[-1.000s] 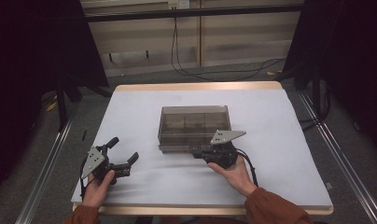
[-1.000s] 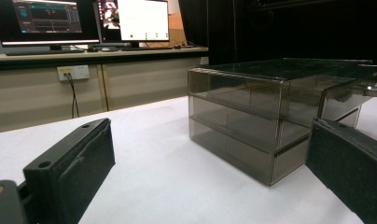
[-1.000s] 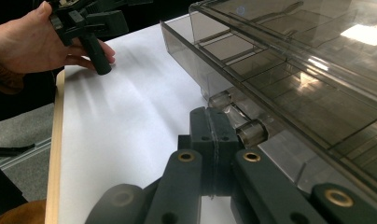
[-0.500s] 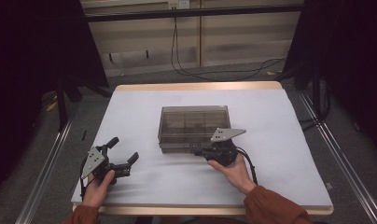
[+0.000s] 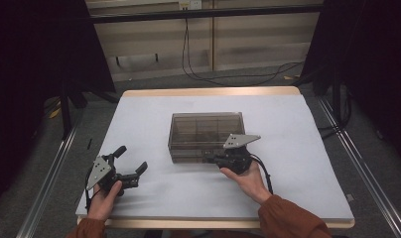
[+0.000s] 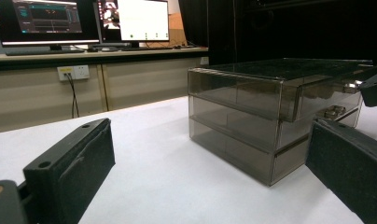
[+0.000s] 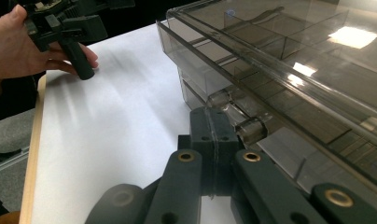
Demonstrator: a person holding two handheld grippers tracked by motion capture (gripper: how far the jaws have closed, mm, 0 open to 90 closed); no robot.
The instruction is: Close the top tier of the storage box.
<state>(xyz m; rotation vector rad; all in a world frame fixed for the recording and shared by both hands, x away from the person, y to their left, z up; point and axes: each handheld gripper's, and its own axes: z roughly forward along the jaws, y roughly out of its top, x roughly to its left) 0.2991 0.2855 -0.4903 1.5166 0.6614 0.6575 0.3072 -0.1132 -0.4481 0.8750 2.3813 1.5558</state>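
My left gripper [image 5: 131, 167] rests low on the white table [image 5: 154, 124] near its front-left corner, jaws spread wide and gripping nothing; open white surface lies between it and the box. The smoky clear drawer box [image 5: 205, 130] sits mid-table, well in from every edge, with bare room behind it and on both sides. My right gripper [image 5: 212, 159] is pressed up against the box's front face, its jaws closed flat together right at a small clear drawer handle [image 7: 242, 122]; I cannot tell whether they pinch it. Right of my hand [image 5: 247, 178] the table runs bare to its edge.
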